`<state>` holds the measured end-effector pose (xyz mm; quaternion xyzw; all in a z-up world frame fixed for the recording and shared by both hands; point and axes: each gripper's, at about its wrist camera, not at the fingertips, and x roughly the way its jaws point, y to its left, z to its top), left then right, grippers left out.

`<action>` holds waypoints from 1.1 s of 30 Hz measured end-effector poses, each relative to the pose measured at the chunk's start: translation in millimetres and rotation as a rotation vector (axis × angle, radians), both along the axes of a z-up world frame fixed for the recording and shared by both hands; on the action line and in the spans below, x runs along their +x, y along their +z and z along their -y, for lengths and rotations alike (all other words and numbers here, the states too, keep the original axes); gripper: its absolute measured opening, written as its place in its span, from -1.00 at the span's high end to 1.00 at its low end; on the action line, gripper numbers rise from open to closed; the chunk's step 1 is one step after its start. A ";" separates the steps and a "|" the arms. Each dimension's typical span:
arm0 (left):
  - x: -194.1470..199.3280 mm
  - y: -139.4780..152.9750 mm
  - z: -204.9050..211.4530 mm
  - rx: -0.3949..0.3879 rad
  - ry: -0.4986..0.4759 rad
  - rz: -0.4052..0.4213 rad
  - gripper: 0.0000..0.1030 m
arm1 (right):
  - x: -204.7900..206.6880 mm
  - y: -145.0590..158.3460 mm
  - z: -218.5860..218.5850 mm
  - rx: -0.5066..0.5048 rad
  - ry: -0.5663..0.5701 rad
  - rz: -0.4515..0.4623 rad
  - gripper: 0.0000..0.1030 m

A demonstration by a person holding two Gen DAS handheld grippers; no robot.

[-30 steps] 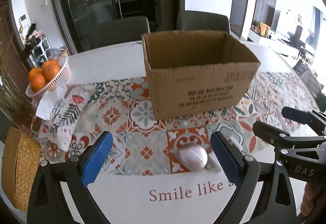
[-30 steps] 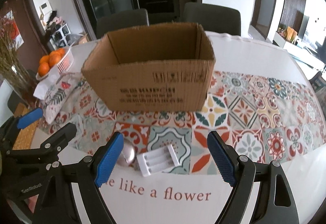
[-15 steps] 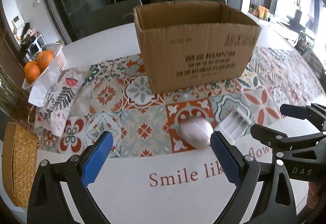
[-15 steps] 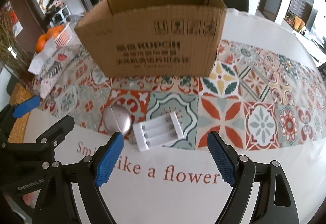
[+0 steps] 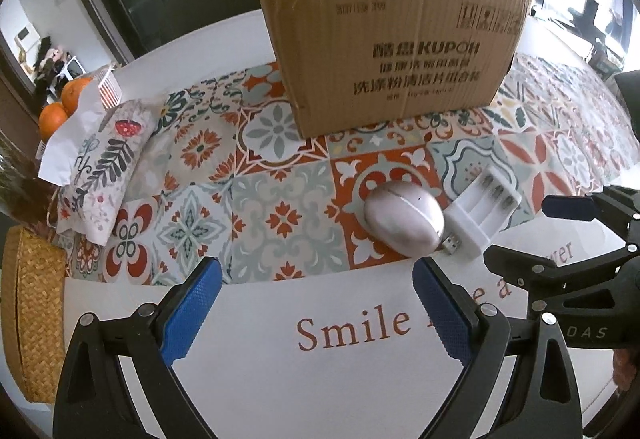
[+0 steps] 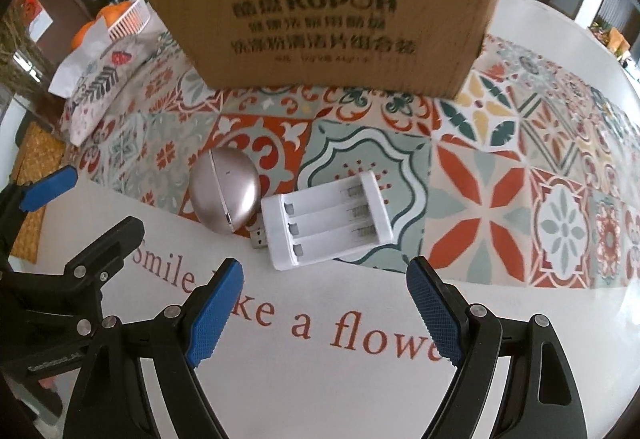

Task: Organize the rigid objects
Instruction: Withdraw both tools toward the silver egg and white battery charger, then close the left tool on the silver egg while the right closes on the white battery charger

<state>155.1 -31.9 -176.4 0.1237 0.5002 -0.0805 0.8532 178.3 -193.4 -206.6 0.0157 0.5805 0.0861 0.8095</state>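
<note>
The white round table [image 5: 248, 379] with its patterned tile-print runner [image 5: 260, 175] fills far more of both views than it did a second ago. The open brown corrugated cardboard box [image 5: 400, 51] now looms over the upper frame, its inside no longer visible, where earlier its open top could be seen. I read this as both grippers having come down toward the tabletop and tipped further downward, so the reach for the first pick looks under way, with nothing yet lifted or placed (the box is presumably where things go).

The left gripper [image 5: 316, 303] has its blue pads spread wide with nothing between them. The smooth pinkish-silver egg-shaped device [image 5: 404, 217] lies just beyond its right pad, off to the right of the gripper's centre line, so a shift to the right seems needed before closing.

The right gripper [image 6: 320, 303] is likewise spread wide and empty. The white plastic three-slot battery charger [image 6: 328, 217] lies just ahead of the gap between its pads, roughly centred, with its small metal USB plug [image 6: 259, 239] pointing toward the egg-shaped device. The two items lie just beside each other, possibly touching at the plug; I cannot tell for sure.

Both sit at the runner's near edge, in front of the box and apart from it.
</note>
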 end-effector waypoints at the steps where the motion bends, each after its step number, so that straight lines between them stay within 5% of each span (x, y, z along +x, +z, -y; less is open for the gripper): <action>1: 0.4 -1.8 0.4 0.004 -0.004 -0.003 -0.89 | 1.1 -3.0 -1.6 -0.005 0.011 -0.007 -0.64; 13: 8.9 -18.9 6.4 0.012 -0.060 -0.052 -0.89 | 17.8 -30.5 -14.6 -0.052 0.084 -0.059 -0.65; 33: 25.7 -28.0 42.0 -0.017 -0.285 -0.075 -0.88 | 39.3 -33.8 -2.4 -0.081 0.105 -0.002 -0.65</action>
